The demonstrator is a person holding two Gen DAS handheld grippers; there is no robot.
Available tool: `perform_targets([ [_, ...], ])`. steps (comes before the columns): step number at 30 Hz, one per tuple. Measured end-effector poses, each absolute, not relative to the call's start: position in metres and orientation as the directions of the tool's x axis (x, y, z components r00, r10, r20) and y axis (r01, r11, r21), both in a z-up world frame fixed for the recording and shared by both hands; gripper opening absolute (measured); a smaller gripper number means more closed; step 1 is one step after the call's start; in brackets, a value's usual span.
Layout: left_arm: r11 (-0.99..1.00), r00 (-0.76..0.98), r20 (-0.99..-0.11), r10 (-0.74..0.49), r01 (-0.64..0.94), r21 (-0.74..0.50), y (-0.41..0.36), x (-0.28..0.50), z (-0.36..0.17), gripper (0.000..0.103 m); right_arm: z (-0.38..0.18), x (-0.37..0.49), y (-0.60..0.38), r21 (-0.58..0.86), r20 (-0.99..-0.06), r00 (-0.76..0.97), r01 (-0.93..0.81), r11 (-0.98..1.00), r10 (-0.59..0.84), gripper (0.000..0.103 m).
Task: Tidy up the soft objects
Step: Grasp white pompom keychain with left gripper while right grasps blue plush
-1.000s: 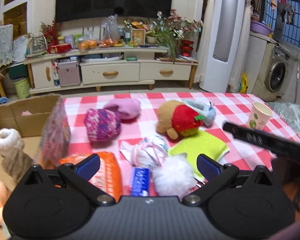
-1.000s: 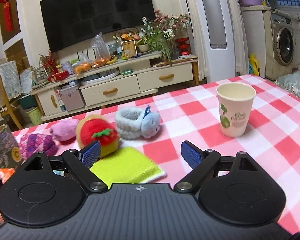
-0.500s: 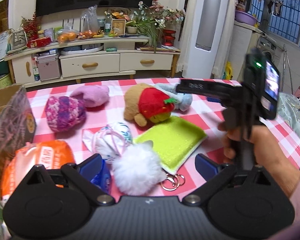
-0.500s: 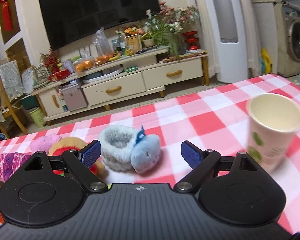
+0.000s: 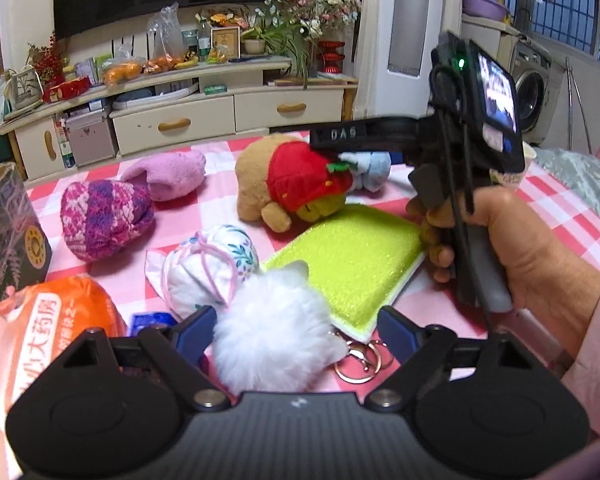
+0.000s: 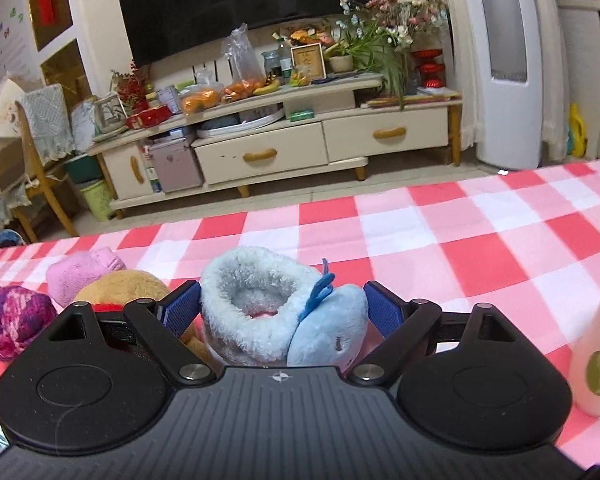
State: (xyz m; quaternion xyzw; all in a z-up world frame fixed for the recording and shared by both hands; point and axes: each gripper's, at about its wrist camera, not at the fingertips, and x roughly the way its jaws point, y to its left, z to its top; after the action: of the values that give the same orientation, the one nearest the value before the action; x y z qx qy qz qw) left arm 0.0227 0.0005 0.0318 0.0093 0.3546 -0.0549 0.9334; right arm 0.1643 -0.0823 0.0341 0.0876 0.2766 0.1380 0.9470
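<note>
My left gripper (image 5: 296,326) is open around a white fluffy pompom keychain (image 5: 276,344) on the red-checked table. Beyond it lie a white drawstring pouch (image 5: 210,268), a green sponge pad (image 5: 348,260), a brown plush with a red strawberry hat (image 5: 292,184), a purple knit hat (image 5: 104,216) and a pink plush (image 5: 172,176). My right gripper (image 6: 284,308) is open around a light-blue fuzzy slipper (image 6: 276,316), which sits between its fingers. In the left wrist view the right gripper's body (image 5: 452,140) reaches over the blue slipper (image 5: 372,172).
An orange plastic bag (image 5: 40,336) and a dark patterned box (image 5: 8,236) stand at the left. A paper cup (image 6: 598,364) stands close at the right gripper's right. A TV cabinet (image 6: 280,148) is beyond the table's far edge.
The right gripper moved forward and left from near the cup until the blue slipper came between its fingers. The left gripper shifted right and closer, and the pompom is now between its fingers.
</note>
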Motion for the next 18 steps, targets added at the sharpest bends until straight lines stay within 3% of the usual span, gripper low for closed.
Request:
perform_targets([
  [2, 0.994, 0.731, -0.675, -0.095, 0.105, -0.027, 0.001, 0.025, 0.028, 0.079, 0.032, 0.168, -0.085, 0.263, -0.508, 0.796, -0.221, 0.939, 0.329, 0.103],
  [5, 0.995, 0.735, -0.674, -0.078, 0.101, -0.006, -0.001, 0.026, 0.026, 0.066, 0.030, 0.170, -0.087, 0.277, -0.507, 0.788, -0.235, 0.932, 0.349, 0.103],
  [8, 0.995, 0.739, -0.669, -0.078, 0.099, -0.006, -0.001, 0.026, 0.027, 0.060, 0.030, 0.168, -0.087, 0.285, -0.503, 0.780, -0.257, 0.923, 0.372, 0.092],
  [10, 0.995, 0.741, -0.667, -0.078, 0.102, -0.003, 0.000, 0.026, 0.027, 0.052, 0.030, 0.167, -0.088, 0.290, -0.501, 0.775, -0.271, 0.918, 0.387, 0.078],
  [13, 0.994, 0.740, -0.668, -0.078, 0.106, 0.002, -0.001, 0.027, 0.027, 0.050, 0.030, 0.165, -0.090, 0.283, -0.500, 0.771, -0.286, 0.916, 0.395, 0.064],
  [18, 0.992, 0.735, -0.670, -0.100, 0.126, -0.010, -0.004, 0.025, 0.028, 0.048, 0.029, 0.158, -0.096, 0.287, -0.512, 0.756, -0.297, 0.911, 0.408, 0.054],
])
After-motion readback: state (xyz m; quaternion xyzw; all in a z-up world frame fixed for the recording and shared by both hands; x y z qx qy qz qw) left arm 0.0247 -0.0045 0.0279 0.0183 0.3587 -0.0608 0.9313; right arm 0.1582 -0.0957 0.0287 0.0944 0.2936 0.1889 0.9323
